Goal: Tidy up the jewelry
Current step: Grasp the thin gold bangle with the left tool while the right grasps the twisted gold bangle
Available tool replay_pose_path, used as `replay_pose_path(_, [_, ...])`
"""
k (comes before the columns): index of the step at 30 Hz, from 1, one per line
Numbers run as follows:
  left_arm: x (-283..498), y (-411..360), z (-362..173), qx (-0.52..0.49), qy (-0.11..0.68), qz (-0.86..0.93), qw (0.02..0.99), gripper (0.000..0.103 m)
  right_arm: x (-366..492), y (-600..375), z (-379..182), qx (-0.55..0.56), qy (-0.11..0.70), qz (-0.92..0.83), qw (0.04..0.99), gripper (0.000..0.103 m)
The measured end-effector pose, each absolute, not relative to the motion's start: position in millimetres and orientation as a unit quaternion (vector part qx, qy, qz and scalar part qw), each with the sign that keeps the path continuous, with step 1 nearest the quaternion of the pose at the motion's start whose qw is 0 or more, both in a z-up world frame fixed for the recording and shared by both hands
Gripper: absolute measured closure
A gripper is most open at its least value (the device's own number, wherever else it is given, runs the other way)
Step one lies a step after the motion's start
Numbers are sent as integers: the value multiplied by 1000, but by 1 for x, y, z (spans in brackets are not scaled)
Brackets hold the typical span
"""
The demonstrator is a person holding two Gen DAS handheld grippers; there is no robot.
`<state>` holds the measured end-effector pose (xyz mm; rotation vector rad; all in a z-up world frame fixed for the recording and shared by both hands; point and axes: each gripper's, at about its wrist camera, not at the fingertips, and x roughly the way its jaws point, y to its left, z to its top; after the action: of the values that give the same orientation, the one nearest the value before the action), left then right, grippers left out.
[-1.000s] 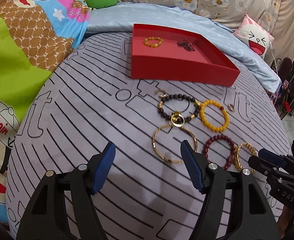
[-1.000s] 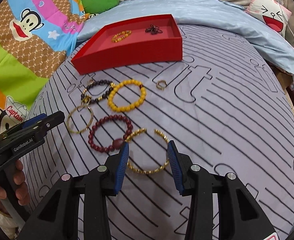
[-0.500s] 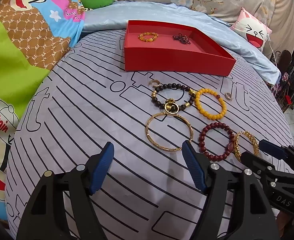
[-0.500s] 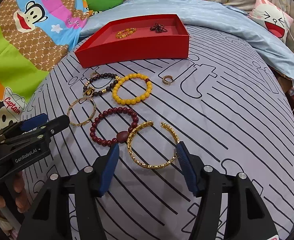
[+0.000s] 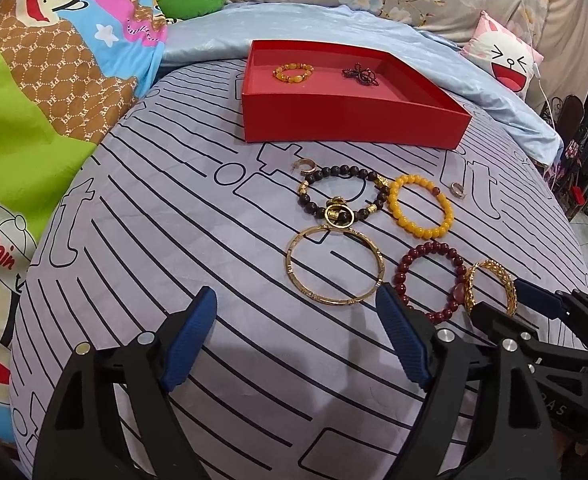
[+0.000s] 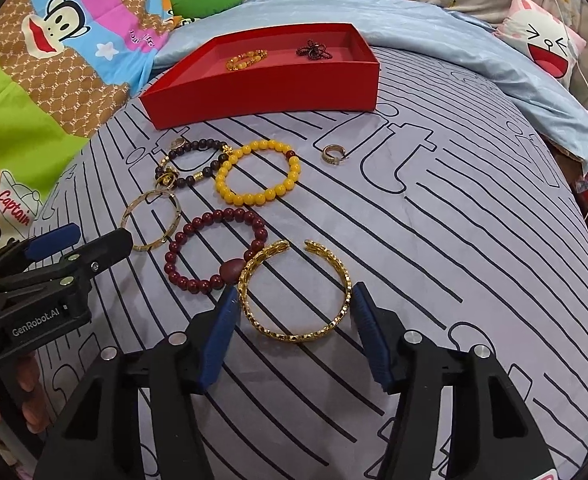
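With my right gripper point(image 6: 294, 334) spread wide, its pads sit either side of the open gold cuff point(image 6: 296, 292), not yet pinching it. My left gripper point(image 5: 296, 338) is also spread and holds nothing, sitting just short of the plain gold bangle point(image 5: 335, 266). Next out on the striped bedspread point(image 6: 454, 240): dark red bead bracelet point(image 6: 216, 250) touching the cuff, yellow bead bracelet point(image 6: 258, 172), dark bead bracelet with gold charms point(image 5: 344, 198), plus two small gold rings, one point(image 6: 333, 155) off to the right and one point(image 5: 304, 166) near the tray. Farthest, the red tray point(image 5: 354, 118) holds only two pieces: an amber bead bracelet point(image 5: 293, 73) and a small dark tangled piece point(image 5: 360, 74). So I judge two done, seven left, cuff likely next.
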<state>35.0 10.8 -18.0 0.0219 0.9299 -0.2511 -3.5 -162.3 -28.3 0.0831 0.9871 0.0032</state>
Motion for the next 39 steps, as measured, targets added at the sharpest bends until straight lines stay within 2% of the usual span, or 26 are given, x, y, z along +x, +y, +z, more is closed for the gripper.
replay_pose_path(14, [43, 2, -23, 8, 453, -126, 883, 24, -5, -171, -20, 59, 463, 4, 884, 48])
replay_pose_path(26, [58, -15, -33, 33, 447, -124, 885, 17, 1, -176, -22, 69, 468, 2, 881, 48])
replay_pose_path(29, [59, -16, -34, 36, 441, -125, 888, 21, 2, -178, -23, 72, 470, 0, 880, 48])
replay_pose_path(31, [59, -18, -33, 40, 436, -129, 890, 27, 3, -179, -24, 74, 472, -1, 879, 48])
replay_pose_path(39, [62, -25, -34, 56, 430, -126, 892, 28, 5, -179, -26, 75, 473, -2, 878, 48])
